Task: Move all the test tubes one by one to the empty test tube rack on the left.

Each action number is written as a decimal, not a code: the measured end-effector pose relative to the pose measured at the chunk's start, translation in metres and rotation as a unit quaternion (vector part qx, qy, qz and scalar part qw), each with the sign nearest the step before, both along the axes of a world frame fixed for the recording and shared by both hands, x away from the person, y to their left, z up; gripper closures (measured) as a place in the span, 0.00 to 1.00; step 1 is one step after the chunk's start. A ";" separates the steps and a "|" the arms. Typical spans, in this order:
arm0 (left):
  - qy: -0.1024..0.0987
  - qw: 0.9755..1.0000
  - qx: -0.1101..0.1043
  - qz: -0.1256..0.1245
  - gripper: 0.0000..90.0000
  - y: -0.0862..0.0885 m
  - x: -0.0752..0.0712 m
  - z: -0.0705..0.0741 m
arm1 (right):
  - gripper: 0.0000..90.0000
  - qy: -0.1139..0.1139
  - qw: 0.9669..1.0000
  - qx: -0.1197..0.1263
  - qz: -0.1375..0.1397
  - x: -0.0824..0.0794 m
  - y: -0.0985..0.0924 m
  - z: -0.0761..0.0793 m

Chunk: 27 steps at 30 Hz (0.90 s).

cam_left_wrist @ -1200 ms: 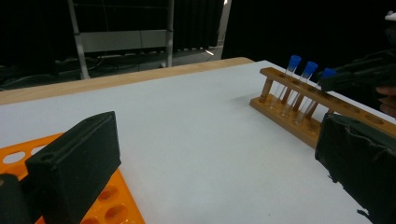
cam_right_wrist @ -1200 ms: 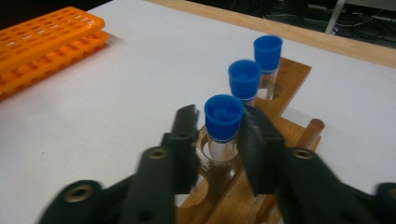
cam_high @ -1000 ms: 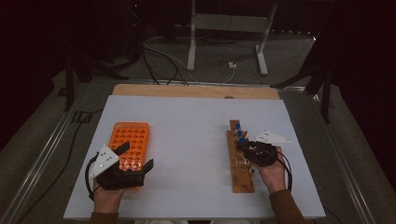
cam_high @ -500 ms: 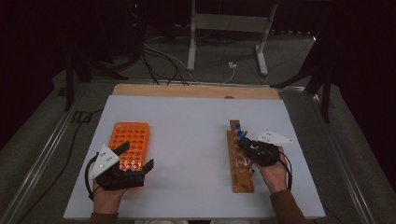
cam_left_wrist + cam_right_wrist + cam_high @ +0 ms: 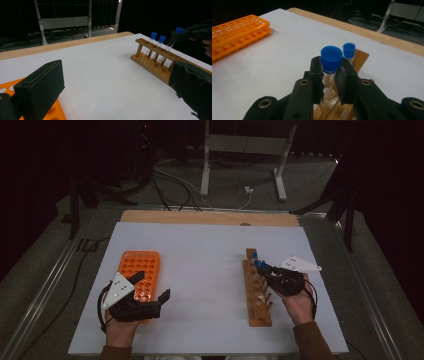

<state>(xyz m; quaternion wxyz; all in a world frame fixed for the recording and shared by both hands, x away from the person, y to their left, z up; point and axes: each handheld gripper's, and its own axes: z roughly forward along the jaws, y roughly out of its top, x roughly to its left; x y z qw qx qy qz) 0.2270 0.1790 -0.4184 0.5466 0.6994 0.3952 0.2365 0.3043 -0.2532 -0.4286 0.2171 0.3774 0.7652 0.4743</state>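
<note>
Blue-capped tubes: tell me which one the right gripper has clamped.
The tube nearest the person: the right gripper is shut just below its cap. The other two tubes stand free in the wooden rack.

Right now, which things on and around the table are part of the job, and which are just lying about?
In the job:
- right gripper, shut on the blue-capped tube
- wooden rack with two more capped tubes
- orange rack, under the open left gripper

Lying about:
- cables on the floor
- metal stand behind the table

Three blue-capped test tubes (image 5: pixel 153 41), one wooden rack (image 5: pixel 258 292), one orange rack (image 5: pixel 138 269), and two grippers, left gripper (image 5: pixel 150 301) and right gripper (image 5: pixel 265 269).
</note>
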 end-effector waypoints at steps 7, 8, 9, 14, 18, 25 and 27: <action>-0.002 1.000 -0.003 0.001 0.01 -0.005 0.003 0.002 | 0.85 -0.005 1.000 0.006 0.005 -0.002 -0.004 0.010; -0.001 1.000 -0.001 -0.001 0.01 -0.005 0.003 0.002 | 0.85 -0.005 1.000 0.006 0.005 -0.002 -0.004 0.012; -0.001 1.000 -0.003 -0.002 0.02 -0.006 0.004 0.002 | 0.85 -0.005 1.000 0.006 0.005 -0.002 -0.004 0.013; 0.000 1.000 -0.001 -0.004 0.02 -0.011 0.006 0.002 | 0.85 -0.010 1.000 0.009 0.006 -0.003 -0.004 0.019; 0.000 1.000 -0.002 -0.009 0.02 -0.015 0.008 0.002 | 0.85 -0.012 1.000 0.010 0.005 -0.004 -0.005 0.022; 0.002 1.000 -0.001 -0.018 0.02 -0.024 0.010 0.002 | 0.85 -0.018 1.000 0.011 0.005 -0.005 -0.006 0.028; 0.003 1.000 0.000 -0.022 0.02 -0.027 0.011 0.002 | 0.85 -0.019 1.000 0.012 0.007 -0.006 -0.005 0.031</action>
